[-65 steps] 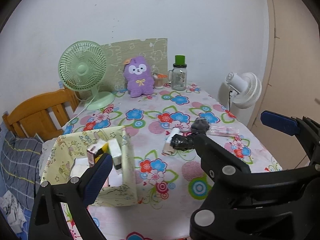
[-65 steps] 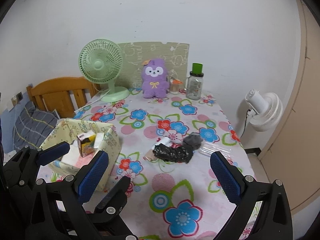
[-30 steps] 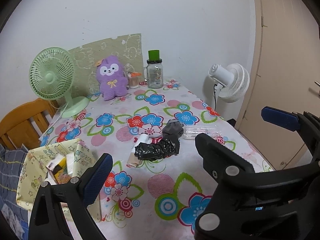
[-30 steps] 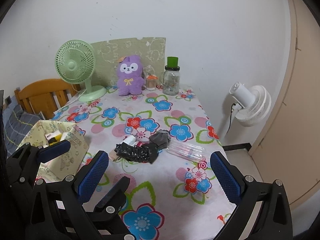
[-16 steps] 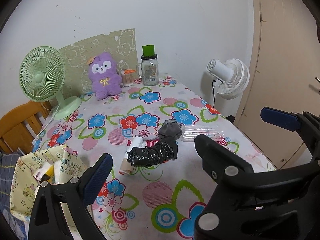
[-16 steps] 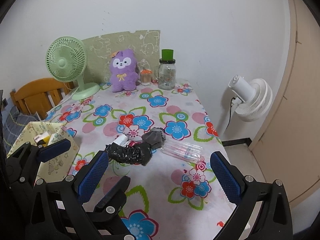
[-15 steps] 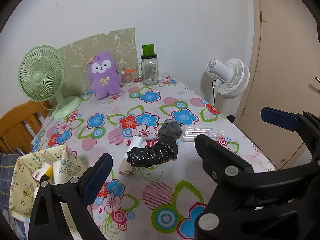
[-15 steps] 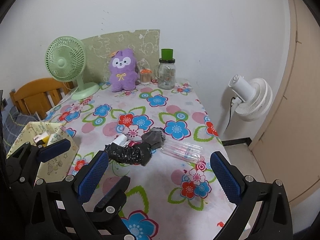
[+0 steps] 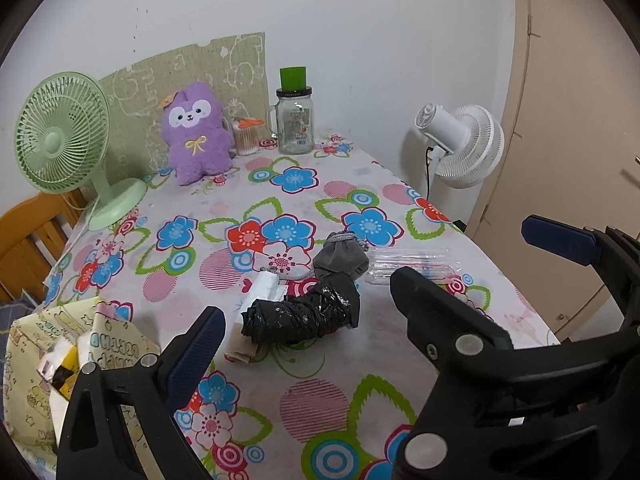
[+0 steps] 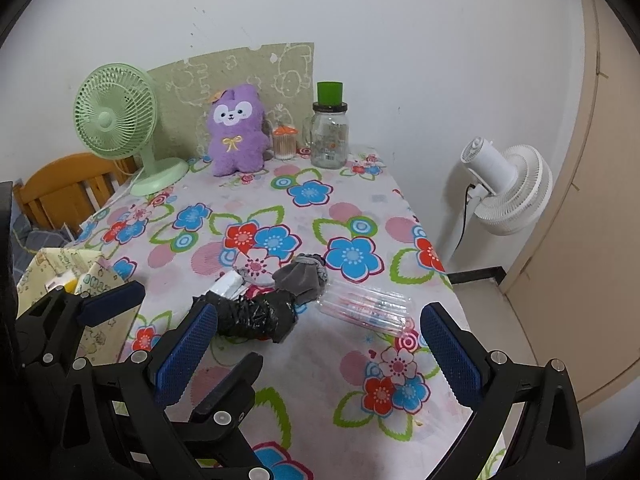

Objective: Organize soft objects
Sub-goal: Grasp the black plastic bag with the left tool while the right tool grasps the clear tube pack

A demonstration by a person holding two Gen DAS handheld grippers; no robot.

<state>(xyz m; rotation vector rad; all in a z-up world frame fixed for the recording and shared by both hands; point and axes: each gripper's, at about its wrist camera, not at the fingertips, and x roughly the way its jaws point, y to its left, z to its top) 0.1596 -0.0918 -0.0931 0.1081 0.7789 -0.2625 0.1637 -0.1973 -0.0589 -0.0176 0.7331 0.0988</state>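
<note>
while flat, black bundle [image 9: 300, 314] [image 10: 256, 316] lies left-right.

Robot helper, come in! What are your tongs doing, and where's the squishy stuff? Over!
Both tongs open, empty: left tongs, right tongs. Black crinkly bundle and grey pouch untouched on table. Clear plastic pack beside them.

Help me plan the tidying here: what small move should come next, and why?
Probably ease the open right gripper down toward the grey pouch. Both grippers hang empty above the table, and the soft pieces, the pouch and the black crumpled bag, lie loose in its middle, apart from the yellow box at left.
</note>
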